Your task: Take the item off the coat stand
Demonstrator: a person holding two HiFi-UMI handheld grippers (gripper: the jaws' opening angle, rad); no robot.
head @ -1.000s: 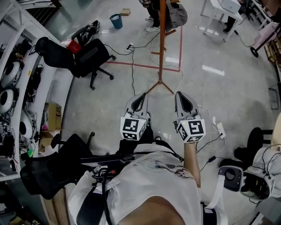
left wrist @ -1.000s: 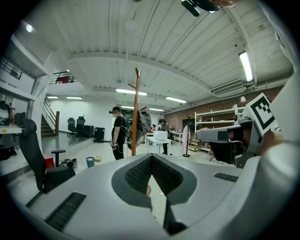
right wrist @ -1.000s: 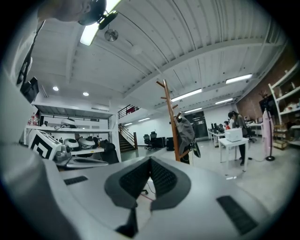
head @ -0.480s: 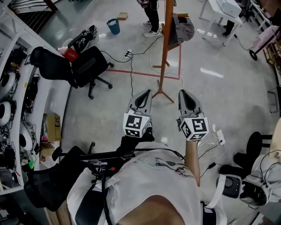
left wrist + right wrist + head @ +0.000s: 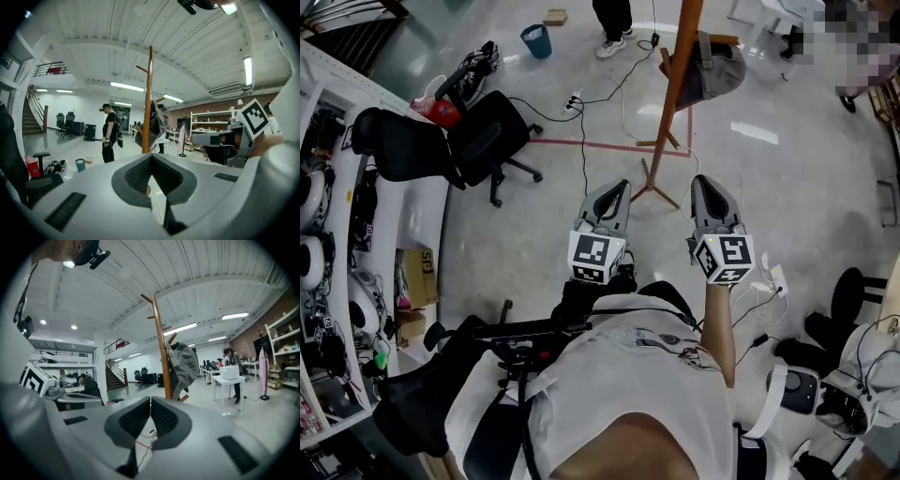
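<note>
**Grey grippers, white T-shirt**

The left gripper and right gripper have smooth grey shells with black ribbed pads. Each bears a cube of black-and-white square markers. The person wears a white short-sleeved T-shirt with a small print, crossed by black straps.

Brown coat stand — grey item, blue bin

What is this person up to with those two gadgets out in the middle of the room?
A person holds a claw in each hand, the left claw and the right claw. Both are shut and empty. They point at a wooden coat stand a little way ahead, where a grey item, maybe a cap, hangs from a peg. Neither claw touches it yet.
</note>
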